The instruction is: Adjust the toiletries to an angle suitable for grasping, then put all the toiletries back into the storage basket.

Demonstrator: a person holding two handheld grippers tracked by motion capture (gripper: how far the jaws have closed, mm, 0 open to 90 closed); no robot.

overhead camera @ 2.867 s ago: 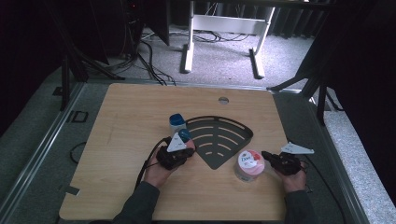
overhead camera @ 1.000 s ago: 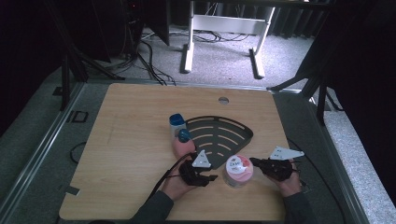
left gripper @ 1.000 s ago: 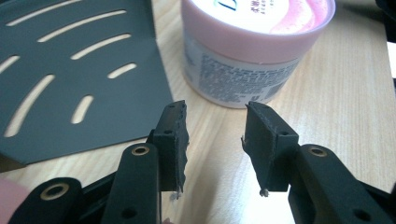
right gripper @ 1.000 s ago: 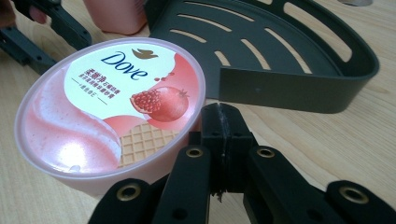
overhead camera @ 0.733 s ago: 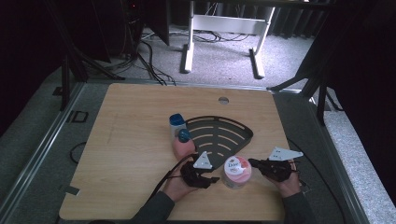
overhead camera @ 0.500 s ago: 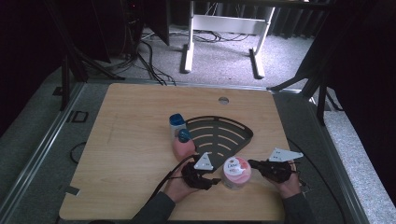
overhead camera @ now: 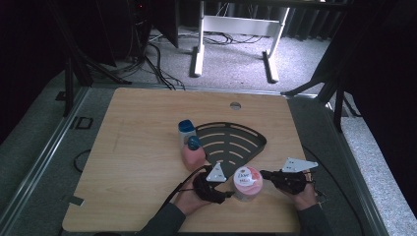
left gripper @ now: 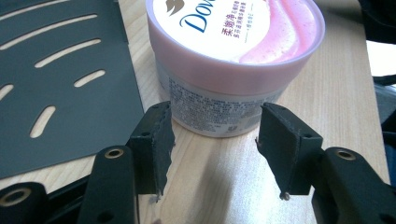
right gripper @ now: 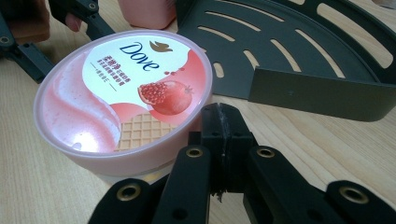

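On the bench (overhead camera: 137, 147), the left tool (left gripper: 212, 140) sat just short of the Dove tub (left gripper: 233, 56). Its jaws had just been opening and stood spread to either side of the tub's base, with a gap at each pad. The tub stood upright on the wood, beside the dark slotted tray (right gripper: 299, 56). To the right, the right tool (right gripper: 219, 135) was pressed together, its tips against the tub's side.

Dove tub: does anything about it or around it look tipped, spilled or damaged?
Nothing stands out. The Dove tub sits upright on the table, lid on, no spill. The left gripper jaws have just been opening, pads clear of it.
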